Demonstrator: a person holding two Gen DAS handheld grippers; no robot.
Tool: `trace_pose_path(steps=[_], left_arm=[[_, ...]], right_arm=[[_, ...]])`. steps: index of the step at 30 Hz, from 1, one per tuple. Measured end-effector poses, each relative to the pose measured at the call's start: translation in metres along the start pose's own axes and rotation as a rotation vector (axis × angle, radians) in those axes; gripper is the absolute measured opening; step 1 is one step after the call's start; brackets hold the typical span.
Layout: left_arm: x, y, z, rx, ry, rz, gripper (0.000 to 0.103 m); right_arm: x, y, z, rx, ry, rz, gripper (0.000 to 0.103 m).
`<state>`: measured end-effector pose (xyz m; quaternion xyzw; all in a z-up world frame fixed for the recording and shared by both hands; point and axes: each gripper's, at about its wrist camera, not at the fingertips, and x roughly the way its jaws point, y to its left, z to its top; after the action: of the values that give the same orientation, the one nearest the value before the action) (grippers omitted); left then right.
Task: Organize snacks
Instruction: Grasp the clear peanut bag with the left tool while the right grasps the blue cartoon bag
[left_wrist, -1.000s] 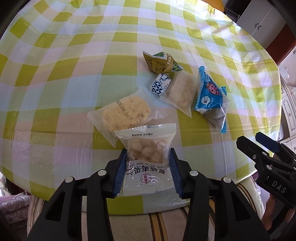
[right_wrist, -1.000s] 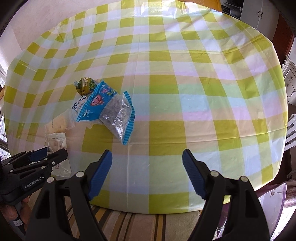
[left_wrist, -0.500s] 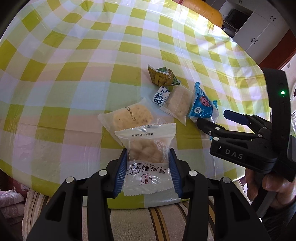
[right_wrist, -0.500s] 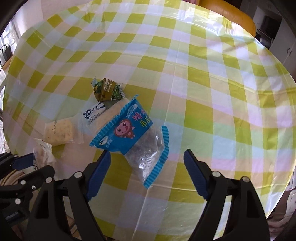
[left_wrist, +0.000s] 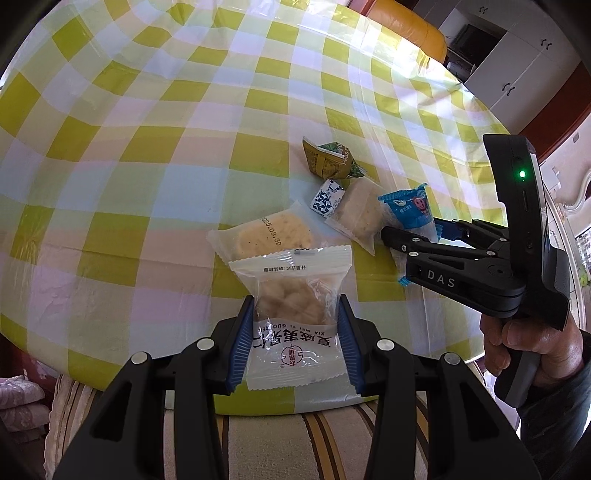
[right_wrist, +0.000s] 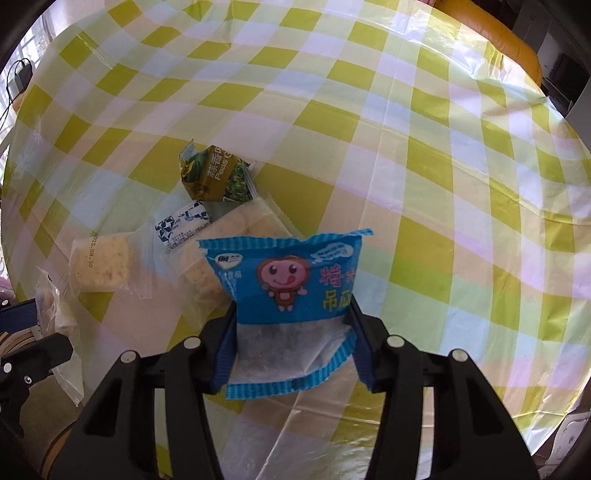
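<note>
Now, left gripper (left_wrist: 295, 332) — jaws clamped on the white snack packet (left_wrist: 291, 302), raised over the worktop (left_wrist: 147, 166) edge. Right gripper (right_wrist: 291, 339) — jaws closing, blue snack packet (right_wrist: 291, 280) between them, pads at its sides, beside the remaining snack pile (right_wrist: 199, 221).

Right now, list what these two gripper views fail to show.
- Left wrist view: lower half of the blue cartoon snack packet, behind the right gripper.
- Right wrist view: the clear square biscuit packet, partly covered by the blue packet; the left gripper, cut off by the frame edge.
- Both views: printed text on the small blue-and-white patterned candy, too small.
</note>
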<state>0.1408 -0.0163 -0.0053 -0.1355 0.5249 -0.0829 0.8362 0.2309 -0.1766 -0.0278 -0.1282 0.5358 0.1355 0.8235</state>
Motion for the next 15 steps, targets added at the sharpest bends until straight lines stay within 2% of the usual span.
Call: trace_pose_path(steps=[8, 15], left_arm=[[-0.002, -0.014, -0.001, 0.035, -0.002, -0.006, 0.042], [0.000, -0.046, -0.004, 0.102, 0.007, -0.036, 0.042]], right_arm=[[-0.016, -0.016, -0.023, 0.100, -0.016, -0.013, 0.048], [-0.043, -0.038, -0.046, 0.174, -0.048, -0.044, 0.048]])
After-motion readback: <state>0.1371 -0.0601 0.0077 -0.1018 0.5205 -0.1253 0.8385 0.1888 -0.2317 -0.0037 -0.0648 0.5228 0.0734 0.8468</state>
